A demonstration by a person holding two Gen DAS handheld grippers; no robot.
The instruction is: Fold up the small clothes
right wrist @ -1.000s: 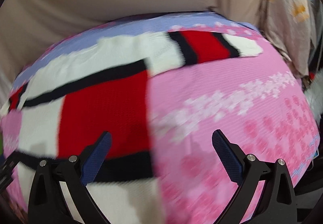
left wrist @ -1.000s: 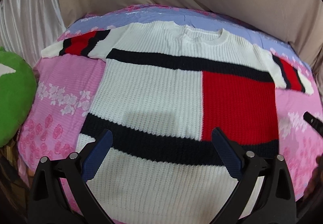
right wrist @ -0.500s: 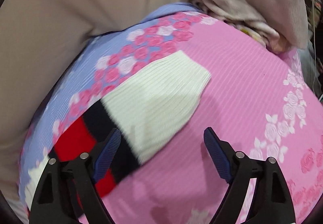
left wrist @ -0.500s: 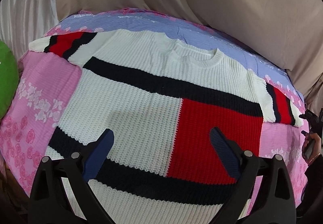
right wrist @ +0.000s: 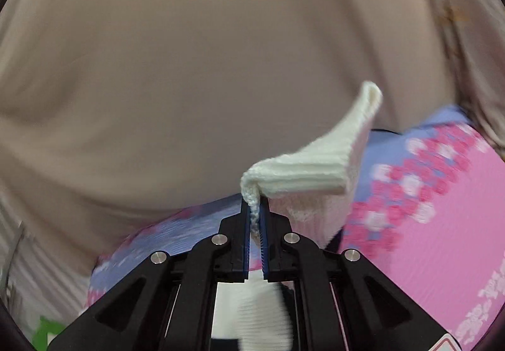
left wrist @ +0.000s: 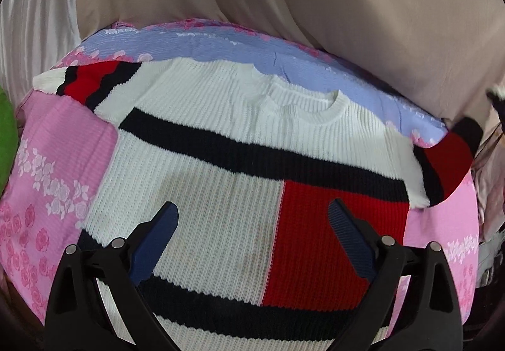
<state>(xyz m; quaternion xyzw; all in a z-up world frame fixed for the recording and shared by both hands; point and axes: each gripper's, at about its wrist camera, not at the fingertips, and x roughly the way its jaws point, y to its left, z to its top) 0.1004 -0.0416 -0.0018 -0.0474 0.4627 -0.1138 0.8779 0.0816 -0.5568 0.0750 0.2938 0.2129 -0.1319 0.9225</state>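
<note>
A small knit sweater [left wrist: 221, 180], white with navy bands and a red block, lies flat and face up on the pink and lilac floral bedcover [left wrist: 47, 180]. My left gripper [left wrist: 252, 218] hovers open above its lower body, nothing between the blue pads. The sweater's left sleeve [left wrist: 88, 82] lies spread out. Its right sleeve [left wrist: 448, 161] is lifted off the cover. In the right wrist view my right gripper [right wrist: 255, 215] is shut on the white cuff [right wrist: 315, 167] of that sleeve, which stands up folded above the pads.
Beige drapes [left wrist: 284, 3] hang close behind the bed. A green cushion [left wrist: 6, 136] sits at the left edge. Pink cover [right wrist: 442, 208] shows to the right of the held cuff. Dark clutter lies beyond the right edge of the bed.
My right gripper went from open over the right sleeve to shut on its white cuff and raised it. The left gripper drifted across the sweater body, staying open.
</note>
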